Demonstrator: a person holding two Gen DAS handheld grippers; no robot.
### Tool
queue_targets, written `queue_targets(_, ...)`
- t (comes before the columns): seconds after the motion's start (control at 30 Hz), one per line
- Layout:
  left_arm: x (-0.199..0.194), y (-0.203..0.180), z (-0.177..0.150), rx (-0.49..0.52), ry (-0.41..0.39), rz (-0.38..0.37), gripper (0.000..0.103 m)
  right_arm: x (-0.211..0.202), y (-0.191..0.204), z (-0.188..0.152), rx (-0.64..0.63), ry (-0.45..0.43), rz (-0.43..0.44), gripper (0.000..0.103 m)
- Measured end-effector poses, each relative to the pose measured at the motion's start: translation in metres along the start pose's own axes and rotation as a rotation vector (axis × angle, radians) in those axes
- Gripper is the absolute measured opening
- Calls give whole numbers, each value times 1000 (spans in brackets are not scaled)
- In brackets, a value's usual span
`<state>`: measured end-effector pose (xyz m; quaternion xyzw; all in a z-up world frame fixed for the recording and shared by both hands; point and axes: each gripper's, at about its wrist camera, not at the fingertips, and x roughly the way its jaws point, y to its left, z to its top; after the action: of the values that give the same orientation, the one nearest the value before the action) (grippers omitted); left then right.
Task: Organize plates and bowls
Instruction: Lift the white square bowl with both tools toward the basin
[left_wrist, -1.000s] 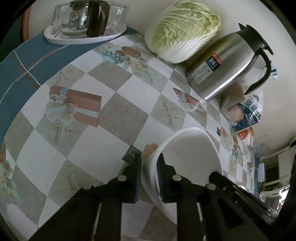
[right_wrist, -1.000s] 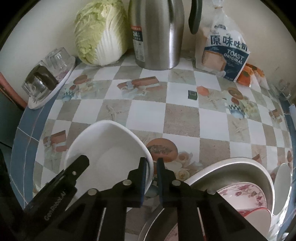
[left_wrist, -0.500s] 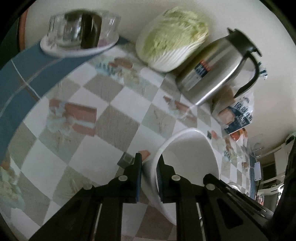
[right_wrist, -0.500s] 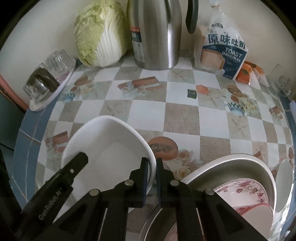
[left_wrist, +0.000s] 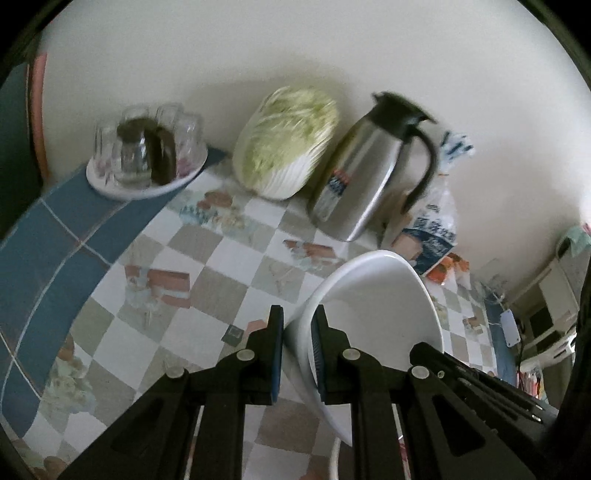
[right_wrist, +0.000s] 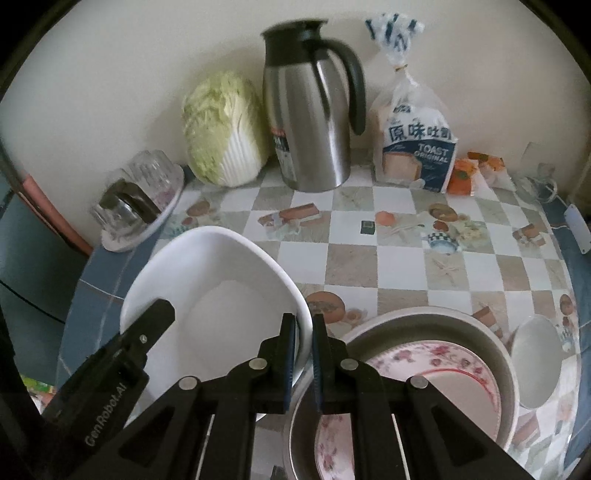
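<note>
Looking along the left gripper (left_wrist: 297, 345), its jaws pinch the near rim of a white bowl (left_wrist: 373, 317), 1 pad outside and 1 inside. The bowl is tilted and appears raised off the checkered table (left_wrist: 207, 240), so I judge it is mid-carry rather than placed. Behind it, a tray of upturned glasses (left_wrist: 147, 162) sits near the wall beside a cabbage (left_wrist: 288, 144) and a steel jug (left_wrist: 365, 177).

Along the right gripper (right_wrist: 303, 349), the jaws are pressed onto the opposite rim of the same bowl, so both tools share it; its inside looks empty. Just right of it sits a metal basin (right_wrist: 424, 325) holding a flowered plate (right_wrist: 432, 373) and a red-rimmed dish; how many more lie in it is unclear. 1 small white dish (right_wrist: 532, 354) lies apart. Sorting seems barely begun.
</note>
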<state>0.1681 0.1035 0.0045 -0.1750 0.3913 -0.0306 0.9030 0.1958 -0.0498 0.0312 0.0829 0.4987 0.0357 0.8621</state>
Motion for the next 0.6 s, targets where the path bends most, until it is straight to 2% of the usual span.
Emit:
queue_targets(0.17, -20, -21, -3, 64, -32, -6, 15, -34, -14, -7, 31, -60, 40, 10)
queue_targets(0.3, -33, -33, -11, 99, -51, 0, 15, -55, -29, -17, 87, -92, 106, 10)
queue_targets(0.6, -52, -60, -30, 200, -86, 3, 15, -80, -55, -42, 147, -152, 156, 11)
